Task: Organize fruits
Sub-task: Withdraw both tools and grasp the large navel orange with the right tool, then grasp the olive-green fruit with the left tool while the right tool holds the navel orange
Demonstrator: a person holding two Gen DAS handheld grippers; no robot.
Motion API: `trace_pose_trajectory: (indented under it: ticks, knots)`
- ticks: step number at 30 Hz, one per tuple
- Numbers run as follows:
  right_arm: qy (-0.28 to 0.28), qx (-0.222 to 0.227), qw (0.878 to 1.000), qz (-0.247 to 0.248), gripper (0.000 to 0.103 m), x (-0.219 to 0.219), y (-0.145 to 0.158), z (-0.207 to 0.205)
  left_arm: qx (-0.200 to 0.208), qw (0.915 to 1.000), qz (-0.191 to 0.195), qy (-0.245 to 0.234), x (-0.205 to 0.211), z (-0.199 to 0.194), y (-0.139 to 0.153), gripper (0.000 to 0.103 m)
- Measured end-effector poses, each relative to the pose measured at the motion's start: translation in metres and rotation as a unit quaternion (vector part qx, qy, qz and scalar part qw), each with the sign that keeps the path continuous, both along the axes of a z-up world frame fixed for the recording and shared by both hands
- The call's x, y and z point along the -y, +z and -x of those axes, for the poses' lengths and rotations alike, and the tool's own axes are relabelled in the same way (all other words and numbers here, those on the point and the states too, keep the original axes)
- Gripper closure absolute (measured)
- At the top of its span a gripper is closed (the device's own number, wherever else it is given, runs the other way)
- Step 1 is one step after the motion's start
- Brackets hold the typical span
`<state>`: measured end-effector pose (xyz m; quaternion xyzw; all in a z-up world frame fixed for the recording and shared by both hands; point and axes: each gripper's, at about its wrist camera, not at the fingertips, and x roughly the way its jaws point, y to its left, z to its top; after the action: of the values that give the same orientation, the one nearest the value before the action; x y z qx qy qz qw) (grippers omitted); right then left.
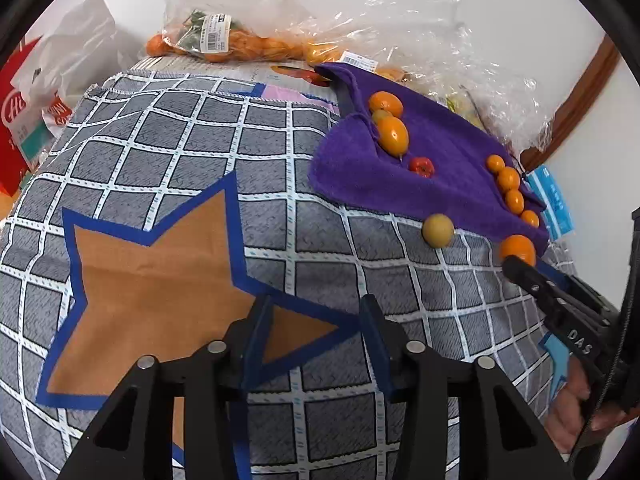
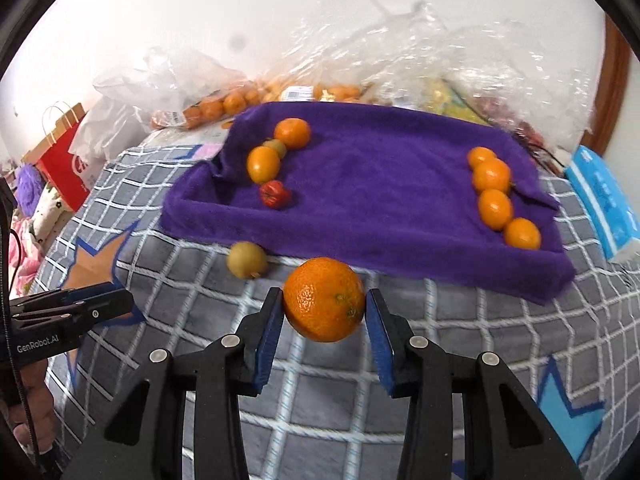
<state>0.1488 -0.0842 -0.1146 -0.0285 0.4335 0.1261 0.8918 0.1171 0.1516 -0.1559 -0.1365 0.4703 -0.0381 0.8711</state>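
The right tool [image 2: 324, 312] is clenched on a mandarin [image 2: 325, 305], held just above the checked blanket [image 2: 312, 392] near the front edge of the purple towel [image 2: 372, 184]. The left tool [image 1: 312, 312] stands released with nothing between its pads. In the left wrist view the right tool's finger hides the mandarin's lower part, and crinkled plastic bags [image 2: 400, 48] blur the fruit at the far side.

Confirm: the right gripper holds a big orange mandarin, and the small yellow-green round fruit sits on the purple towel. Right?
Not quite. In the right wrist view the right gripper does hold the big orange mandarin, but the small yellow-green round fruit sits on the grey checked cloth, just off the purple towel.
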Motion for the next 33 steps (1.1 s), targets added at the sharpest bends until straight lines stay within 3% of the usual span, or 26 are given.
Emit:
trace_pose_trajectory:
  ticks: [11, 15, 19, 23, 28, 33]
  knots:
    - [-0.001, -0.009, 1.000, 0.000, 0.062, 0.028, -0.019, 0.017, 0.022, 0.9981, -0.057, 0.010, 0.017, 0.021, -0.003, 0.048]
    - [0.011, 0.003, 1.000, 0.012, 0.061, 0.024, -0.021, 0.024, 0.022, 0.9978, -0.060, 0.018, 0.022, 0.027, -0.002, 0.047]
    - [0.014, 0.009, 1.000, -0.011, 0.062, 0.032, -0.017, 0.030, 0.025, 0.9985, -0.047, 0.012, 0.032, 0.029, 0.002, 0.048]
    - [0.006, 0.024, 1.000, -0.015, 0.062, 0.047, -0.012, 0.036, 0.036, 0.9976, -0.060, -0.002, 0.051, 0.026, 0.007, 0.048]
    - [-0.018, 0.040, 0.999, -0.005, 0.062, 0.072, -0.006, 0.040, 0.039, 0.9969, -0.066, -0.017, 0.075, 0.010, 0.014, 0.048]
    - [-0.030, 0.043, 0.999, -0.004, 0.062, 0.096, -0.001, 0.043, 0.035, 0.9981, -0.049, -0.011, 0.094, -0.019, 0.014, 0.050]
